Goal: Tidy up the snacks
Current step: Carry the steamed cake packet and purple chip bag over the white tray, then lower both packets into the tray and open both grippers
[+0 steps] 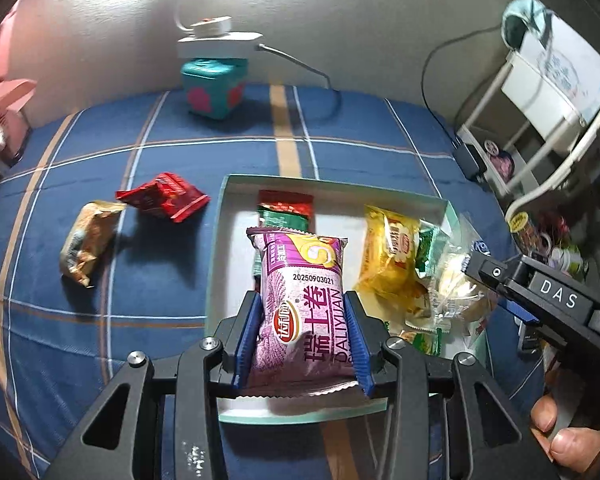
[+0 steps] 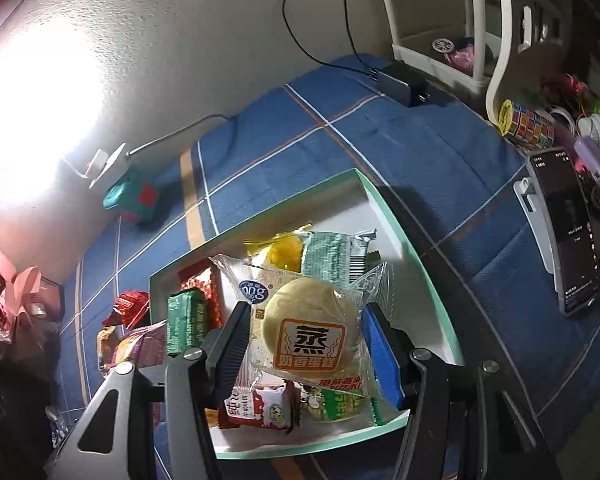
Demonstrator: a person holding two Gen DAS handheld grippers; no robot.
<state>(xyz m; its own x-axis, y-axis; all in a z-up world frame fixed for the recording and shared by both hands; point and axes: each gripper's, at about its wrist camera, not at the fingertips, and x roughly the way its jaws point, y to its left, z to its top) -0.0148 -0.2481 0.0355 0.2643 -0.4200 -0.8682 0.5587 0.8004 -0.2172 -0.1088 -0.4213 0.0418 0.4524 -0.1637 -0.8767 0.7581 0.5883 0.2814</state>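
While several packets already lie in the box (image 1: 428,196), left gripper (image 1: 305,340) pinches purple roll packet (image 1: 300,292) over it; right gripper (image 2: 306,344) pinches steamed cake packet (image 2: 312,328) above it. Outstanding, on the blue cloth (image 1: 100,340) beside the box's left wall: red packet (image 1: 164,196), tan packet (image 1: 86,240).

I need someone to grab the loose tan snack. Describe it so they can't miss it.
On the blue plaid cloth, look left of the white box, outside it. Two packets lie there: the tan snack is the crumpled beige-brown one nearer the cloth's left edge, beside the shiny red packet.
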